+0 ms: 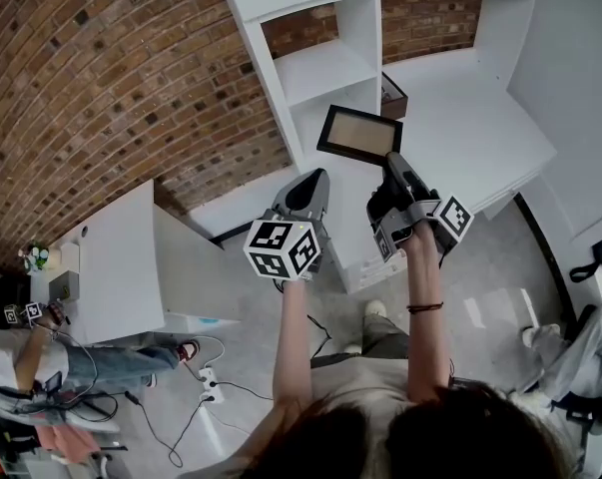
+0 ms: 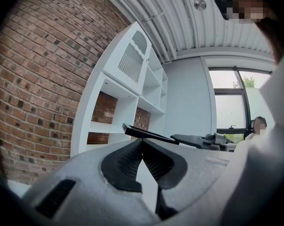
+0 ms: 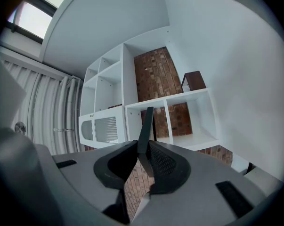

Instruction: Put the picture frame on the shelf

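Holding picture frame [image 1: 360, 135] clamped in right claw [image 3: 142, 145] | left claw [image 2: 142, 141] together | shelf [image 1: 320, 68] holds brown box [image 1: 392, 96]

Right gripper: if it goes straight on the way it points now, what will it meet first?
Probably the white shelf unit: the picture frame in its fingers would reach it first, near a divider. Depth is unclear.

The picture frame [image 1: 360, 135], dark-rimmed around a tan panel, lies nearly flat in the air, its near edge pinched in the right gripper [image 1: 393, 160], close before the white open-compartment shelf [image 1: 325, 68] standing farther off.
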